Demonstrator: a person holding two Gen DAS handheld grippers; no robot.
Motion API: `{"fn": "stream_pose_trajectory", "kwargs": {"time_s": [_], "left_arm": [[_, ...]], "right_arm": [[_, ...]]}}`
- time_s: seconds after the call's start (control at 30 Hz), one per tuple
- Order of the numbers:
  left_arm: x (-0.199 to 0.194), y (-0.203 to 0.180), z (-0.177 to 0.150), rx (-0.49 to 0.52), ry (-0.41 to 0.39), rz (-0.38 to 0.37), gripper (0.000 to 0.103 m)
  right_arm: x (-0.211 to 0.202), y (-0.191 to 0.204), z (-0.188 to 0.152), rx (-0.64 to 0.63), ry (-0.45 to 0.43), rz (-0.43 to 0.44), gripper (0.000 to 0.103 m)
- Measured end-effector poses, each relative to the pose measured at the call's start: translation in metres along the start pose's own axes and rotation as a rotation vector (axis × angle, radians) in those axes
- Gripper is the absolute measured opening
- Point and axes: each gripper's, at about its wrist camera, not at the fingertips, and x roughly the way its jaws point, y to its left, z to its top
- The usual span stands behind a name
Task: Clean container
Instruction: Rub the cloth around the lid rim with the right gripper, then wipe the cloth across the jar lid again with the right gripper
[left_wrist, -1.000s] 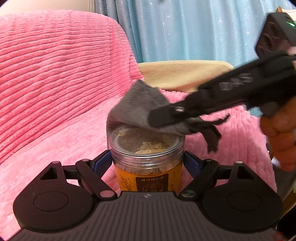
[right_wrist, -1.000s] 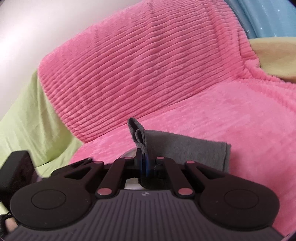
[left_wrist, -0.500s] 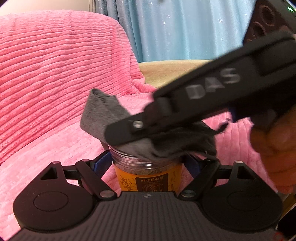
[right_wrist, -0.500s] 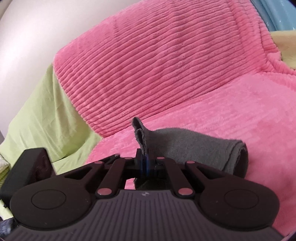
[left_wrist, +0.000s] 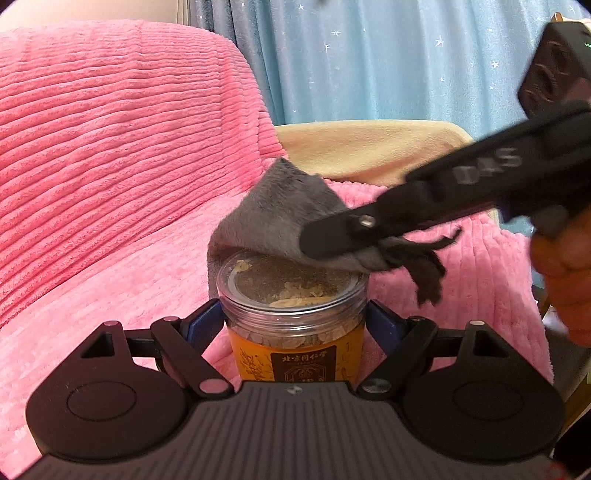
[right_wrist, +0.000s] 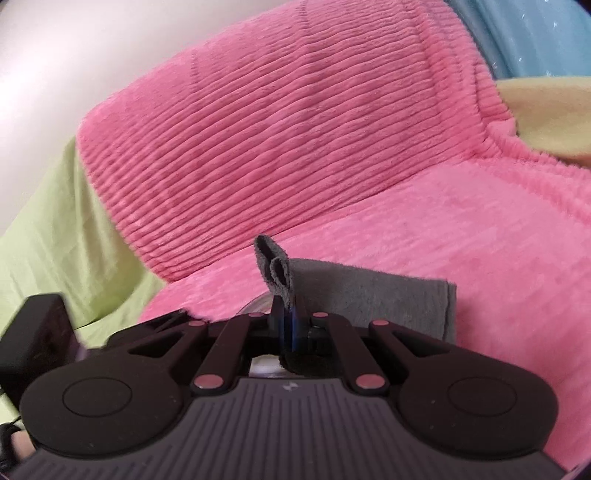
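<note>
Both grippers work: left gripper (left_wrist: 294, 321) holds upright jar (left_wrist: 293, 314), right gripper (right_wrist: 289, 325) pinches cloth (left_wrist: 280, 218).

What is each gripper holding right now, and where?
Left gripper clamps the jar by its sides, just under the lid. Right gripper pinches the grey cloth at a bunched fold.
</note>
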Motion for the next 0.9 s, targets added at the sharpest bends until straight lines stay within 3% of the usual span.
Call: {"fn": "stream_pose_trajectory", "kwargs": {"time_s": [0.13, 0.43, 0.7, 0.9], "left_arm": [[0.001, 0.001, 0.001, 0.003, 0.001, 0.003, 0.084], [0.007, 0.005, 0.003, 0.009, 0.001, 0.003, 0.083], [0.007, 0.005, 0.003, 0.014, 0.001, 0.001, 0.083], [0.006, 0.008, 0.003, 0.016, 0.002, -0.006, 0.084]], "right_arm": [[0.006, 0.008, -0.002, 0.000, 0.022, 0.049, 0.001], [0.028, 0.020, 0.007, -0.080, 0.014, -0.019, 0.001], [0.014, 0.024, 0.002, -0.172, 0.014, -0.061, 0.001], [-0.001, 0.016, 0.002, -0.135, 0.021, -0.055, 0.001]]}}
